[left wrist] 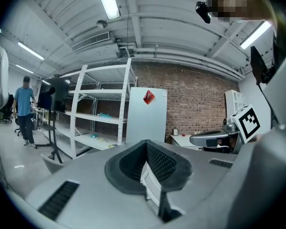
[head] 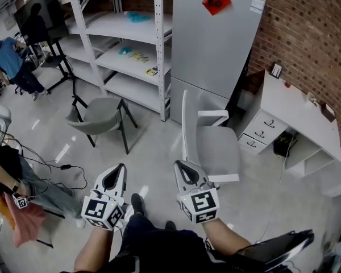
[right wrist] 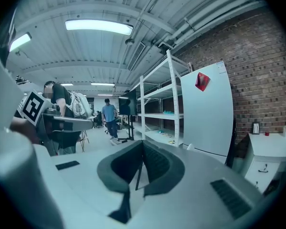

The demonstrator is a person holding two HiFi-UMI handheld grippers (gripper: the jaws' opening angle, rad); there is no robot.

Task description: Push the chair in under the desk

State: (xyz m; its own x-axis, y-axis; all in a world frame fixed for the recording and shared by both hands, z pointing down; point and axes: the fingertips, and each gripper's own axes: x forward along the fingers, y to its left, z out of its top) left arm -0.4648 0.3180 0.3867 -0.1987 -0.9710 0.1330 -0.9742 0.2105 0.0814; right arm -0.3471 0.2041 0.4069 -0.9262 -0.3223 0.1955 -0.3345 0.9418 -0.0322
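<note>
A white chair (head: 217,148) with armrests stands on the floor, its tall backrest (head: 185,124) toward me and its seat facing the white desk (head: 298,108) by the brick wall. My right gripper (head: 182,168) is shut and empty, its tip right at the backrest's lower edge; contact cannot be told. Left of the chair, my left gripper (head: 116,174) is shut and empty, apart from it. In the left gripper view the shut left gripper (left wrist: 146,144) points toward the desk (left wrist: 183,140). In the right gripper view the shut right gripper (right wrist: 142,144) has the desk (right wrist: 271,149) at its right.
A grey chair (head: 99,116) stands at the left before the white shelving (head: 128,44). A tall grey cabinet (head: 216,44) sits beside the desk. Cables (head: 57,166) lie on the floor at left. A person (head: 11,61) is at the far left.
</note>
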